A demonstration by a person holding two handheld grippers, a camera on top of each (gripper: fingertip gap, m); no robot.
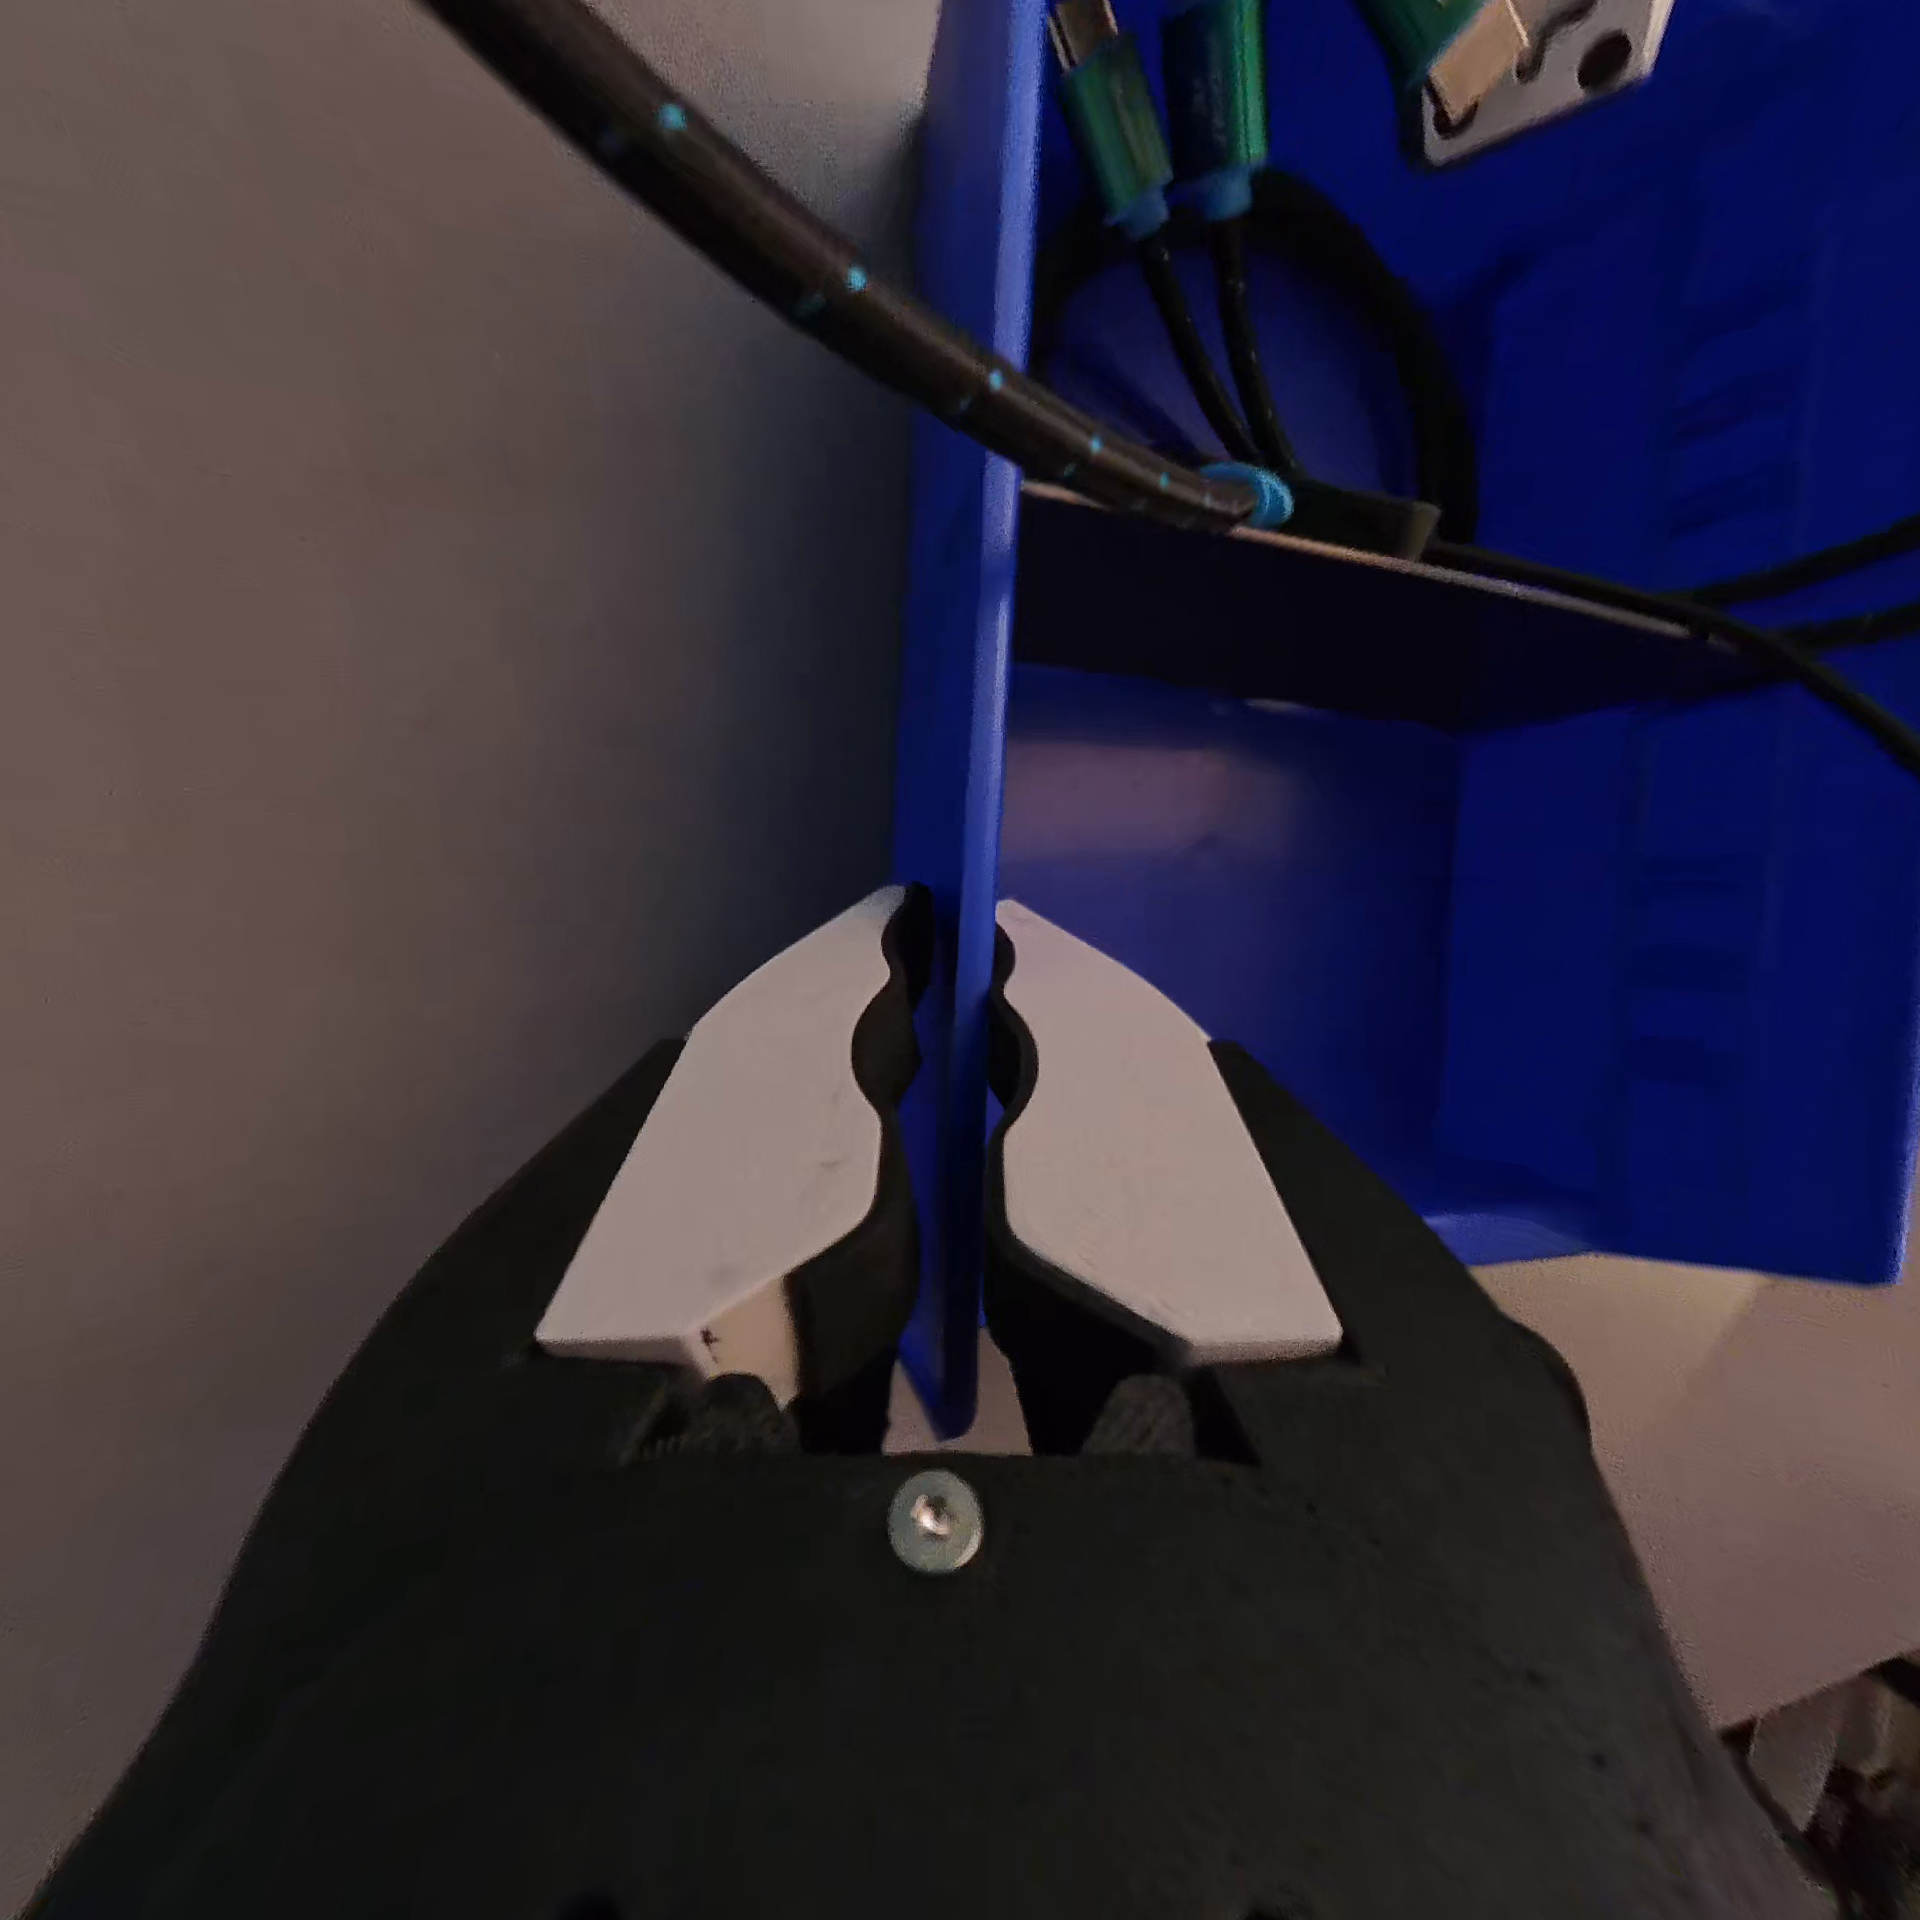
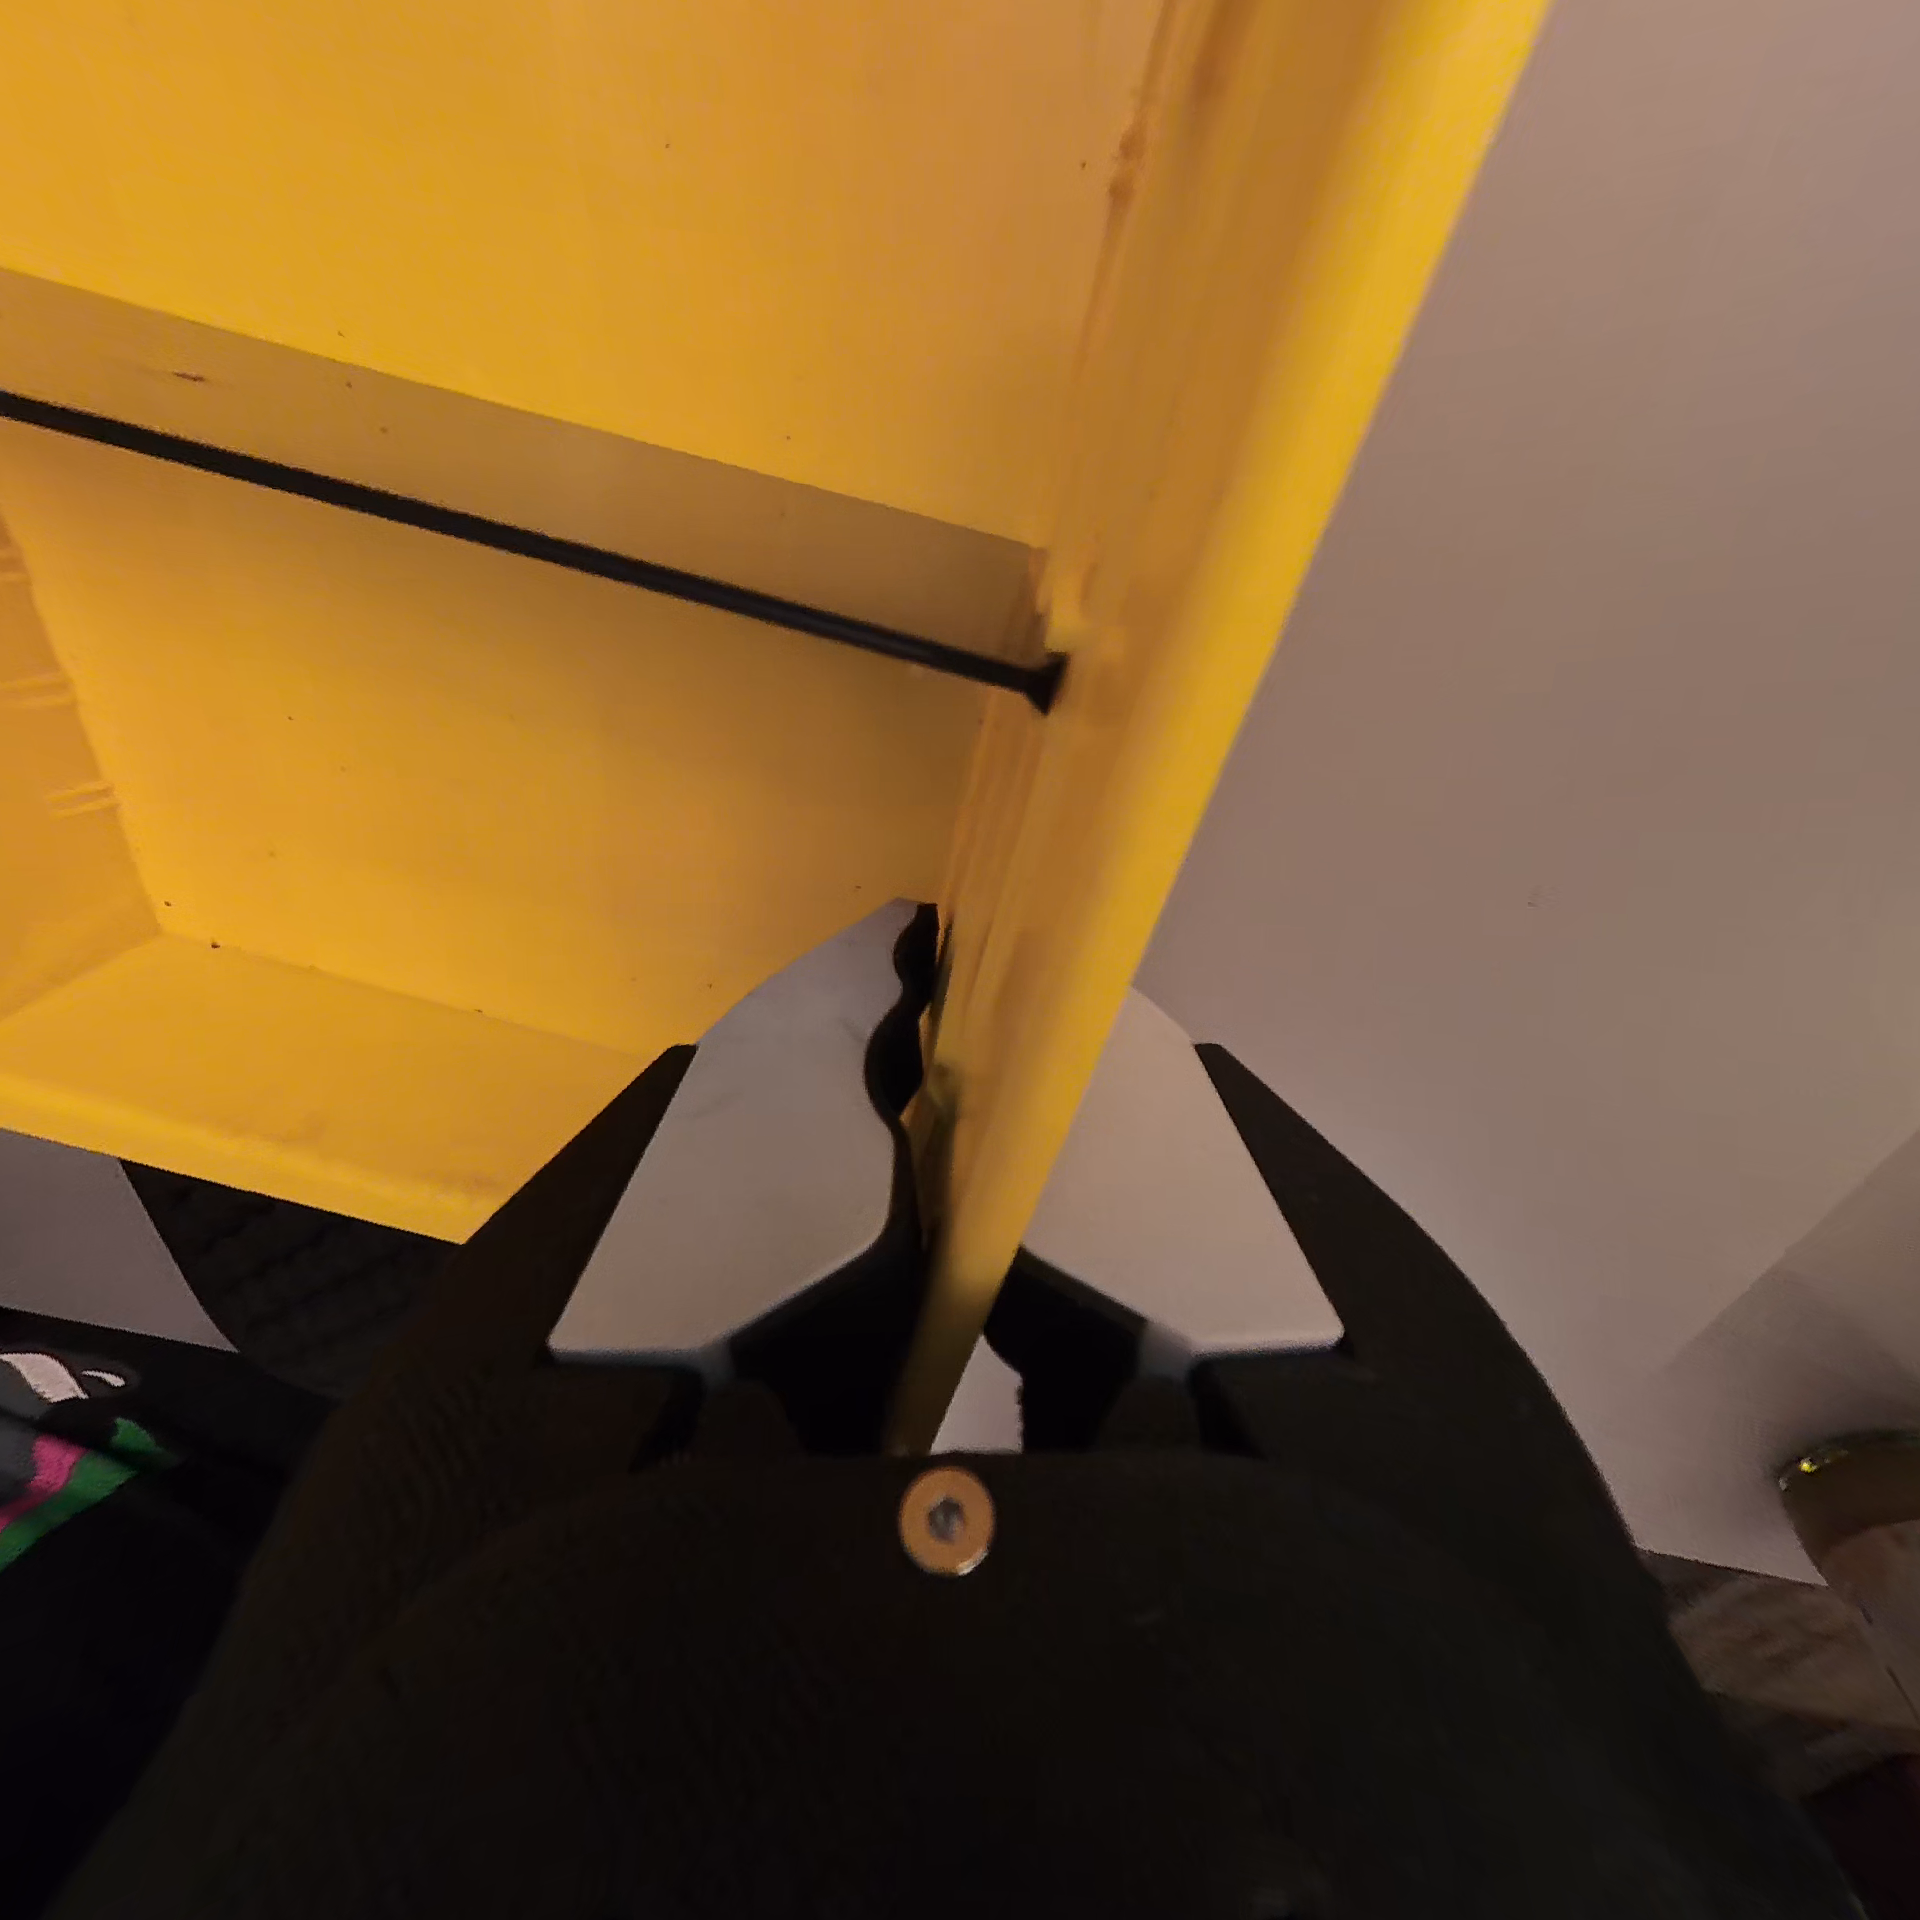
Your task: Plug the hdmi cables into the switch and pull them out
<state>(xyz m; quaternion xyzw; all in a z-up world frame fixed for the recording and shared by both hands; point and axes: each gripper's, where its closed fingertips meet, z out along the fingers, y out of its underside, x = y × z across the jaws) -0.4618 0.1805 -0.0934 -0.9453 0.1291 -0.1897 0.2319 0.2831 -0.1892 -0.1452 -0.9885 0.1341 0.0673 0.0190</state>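
The left hand-held gripper (image 1: 951,925) pinches the blue bin (image 1: 961,727) wall; cables (image 1: 1216,270) lie inside. The right hand-held gripper (image 2: 1013,945) pinches the yellow bin (image 2: 1195,675) wall.

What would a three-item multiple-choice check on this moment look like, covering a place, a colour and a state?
1. Where do the green-sleeved cable plugs lie?
A. In the blue bin's far compartment
B. On the table outside it
C. In the yellow bin

2. What colour is the bin the right gripper holds?
A. Blue
B. Red
C. Yellow

3. How does the left gripper stand?
A. Wide open in the air
B. Shut on the blue bin's wall
C. Shut on a cable

Key: 1 A, the green-sleeved cable plugs sit beyond the black divider in the blue bin. 2 C, the right gripper clamps the yellow bin. 3 B, the left gripper pinches the wall.
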